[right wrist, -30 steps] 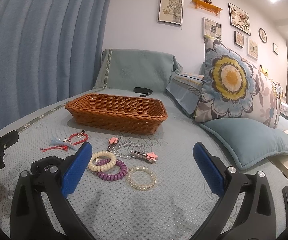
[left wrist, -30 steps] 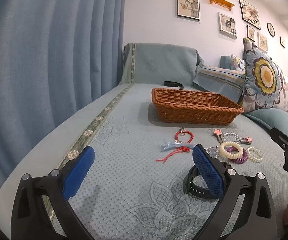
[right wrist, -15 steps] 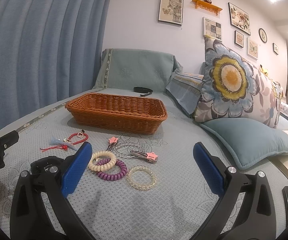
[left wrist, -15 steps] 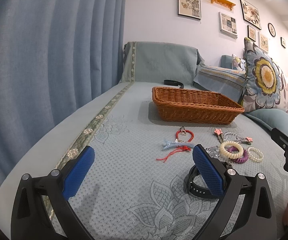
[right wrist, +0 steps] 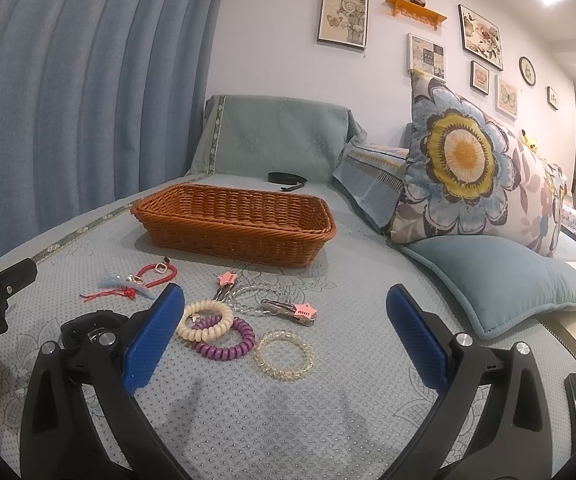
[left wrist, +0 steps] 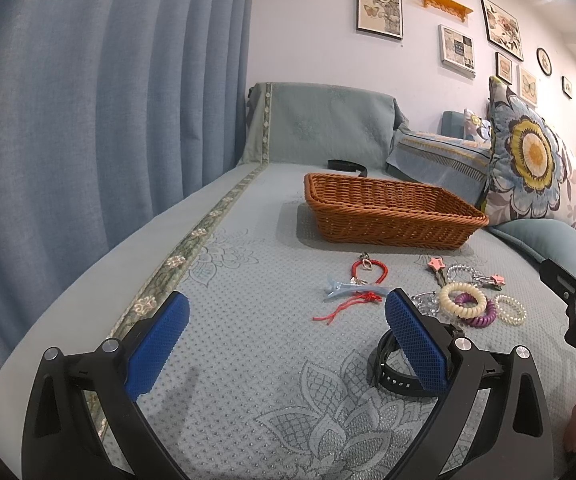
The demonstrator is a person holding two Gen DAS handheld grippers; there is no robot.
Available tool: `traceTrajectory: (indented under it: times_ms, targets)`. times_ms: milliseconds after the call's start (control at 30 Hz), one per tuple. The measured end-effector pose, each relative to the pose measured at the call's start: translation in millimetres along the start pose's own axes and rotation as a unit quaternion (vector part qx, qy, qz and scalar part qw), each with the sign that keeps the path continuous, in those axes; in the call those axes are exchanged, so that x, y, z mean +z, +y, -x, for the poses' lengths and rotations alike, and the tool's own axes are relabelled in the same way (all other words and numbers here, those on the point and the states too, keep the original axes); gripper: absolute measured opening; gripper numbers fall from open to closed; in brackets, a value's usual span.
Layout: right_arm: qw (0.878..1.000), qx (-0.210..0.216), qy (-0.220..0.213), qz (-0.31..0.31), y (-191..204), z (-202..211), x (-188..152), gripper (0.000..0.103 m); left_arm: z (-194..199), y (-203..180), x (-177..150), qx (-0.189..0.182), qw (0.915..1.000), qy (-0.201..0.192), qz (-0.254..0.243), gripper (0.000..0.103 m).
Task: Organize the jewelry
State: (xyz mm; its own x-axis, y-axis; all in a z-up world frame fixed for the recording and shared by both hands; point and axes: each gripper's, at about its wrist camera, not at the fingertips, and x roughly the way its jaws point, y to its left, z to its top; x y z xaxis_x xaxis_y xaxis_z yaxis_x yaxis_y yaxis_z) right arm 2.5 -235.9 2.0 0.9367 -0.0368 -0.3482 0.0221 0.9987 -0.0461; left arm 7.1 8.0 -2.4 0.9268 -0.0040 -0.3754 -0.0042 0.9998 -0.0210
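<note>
A brown wicker basket [left wrist: 392, 212] [right wrist: 236, 224] stands empty on the sofa cover. In front of it lie a red cord bracelet [left wrist: 368, 272] [right wrist: 156, 274], a light blue hair clip [left wrist: 348, 290], a cream coil hair tie [left wrist: 462, 300] [right wrist: 206, 320], a purple coil tie [right wrist: 226, 340], a clear coil tie [right wrist: 284, 360], star clips [right wrist: 288, 312] and a black watch [left wrist: 396, 372] [right wrist: 88, 328]. My left gripper [left wrist: 288, 344] is open and empty, its right finger over the watch. My right gripper [right wrist: 284, 344] is open and empty above the coil ties.
A blue curtain [left wrist: 88, 120] hangs at the left. Flowered and plain blue cushions [right wrist: 468, 168] lie at the right. A black strap [right wrist: 286, 178] lies behind the basket. The sofa edge runs along the left [left wrist: 48, 320].
</note>
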Motion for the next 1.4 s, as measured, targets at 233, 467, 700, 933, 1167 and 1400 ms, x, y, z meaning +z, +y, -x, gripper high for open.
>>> traceTrajectory:
  times_ms: [233,467,700,933,1167,1400]
  targets:
    - [1.0,0.0,0.0,0.0,0.6,0.1,-0.1,0.097,0.1,0.2,0.0,0.0,1.0,0.0,0.001,0.095]
    - [1.0,-0.004,0.021,-0.002,-3.8,-6.9,0.3,0.096,0.2,5.9,0.9,-0.026,0.9992,0.018,0.022,0.095]
    - [0.996,0.007,0.084,0.011,-25.1,-19.1,-3.4,0.073,-23.1,10.9,9.9,-0.126,0.9824,0.129,0.048,0.079]
    - [0.981,0.071,0.18,-0.015,-49.7,-45.0,-18.3,0.045,-49.5,-18.0,6.0,-0.201,0.9575,0.206,0.015,0.056]
    - [0.97,0.063,0.236,-0.012,-44.7,-80.4,-16.8,0.044,-78.2,-28.1,-2.2,-0.211,0.9412,0.263,0.024,0.051]
    - [0.962,0.07,0.262,0.014,-32.5,-99.7,-19.4,0.027,-87.0,-34.6,-3.4,-0.196,0.9402,0.278,0.008,0.051]
